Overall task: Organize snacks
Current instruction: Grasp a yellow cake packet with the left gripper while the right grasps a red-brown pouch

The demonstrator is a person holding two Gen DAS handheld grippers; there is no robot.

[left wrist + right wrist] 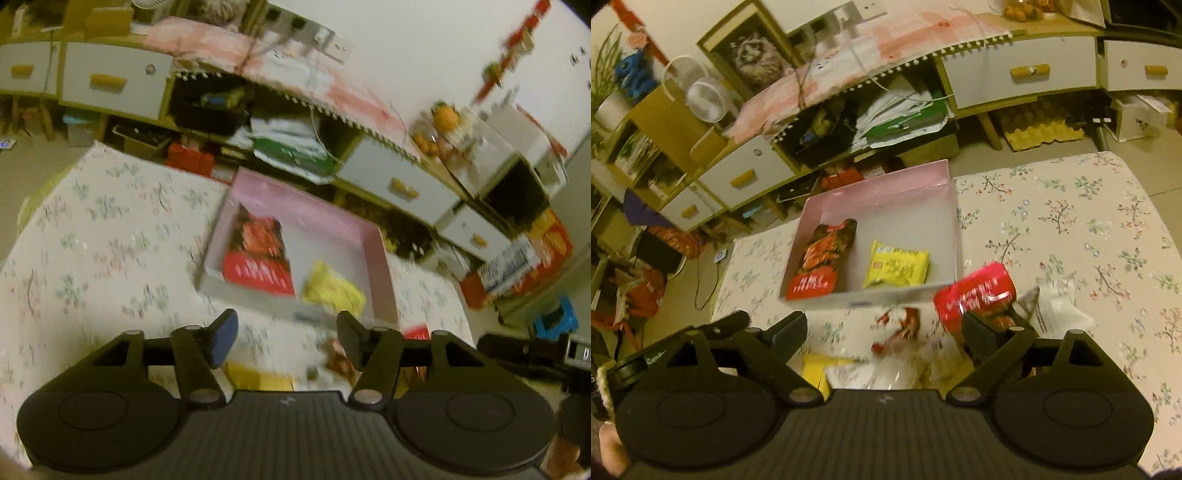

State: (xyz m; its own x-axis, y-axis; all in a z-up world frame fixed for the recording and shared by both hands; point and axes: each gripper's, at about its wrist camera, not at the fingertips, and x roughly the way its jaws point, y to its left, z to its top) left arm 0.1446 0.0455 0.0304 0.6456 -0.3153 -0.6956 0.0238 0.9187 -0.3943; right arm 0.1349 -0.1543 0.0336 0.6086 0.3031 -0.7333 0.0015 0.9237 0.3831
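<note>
Two packets, red (822, 258) and yellow (897, 267), lying apart inside pink box (886, 184) on floral worktop (1071, 221). Both grippers, left (286, 338) and right (882, 332), with jaws wide, holding nothing. More packets (975, 295) loose beside box.

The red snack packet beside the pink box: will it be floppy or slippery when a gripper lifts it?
The red snack packet looks like a puffed, glossy film bag, so it is probably light and may sag. Its shiny surface suggests it could slip between the pads. It seems unlikely to roll.

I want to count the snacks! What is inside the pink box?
Inside the pink box lie two snacks, side by side: a red and black packet and a yellow packet. The near wall hides a thin strip of the floor, so anything tiny there cannot be seen.
</note>
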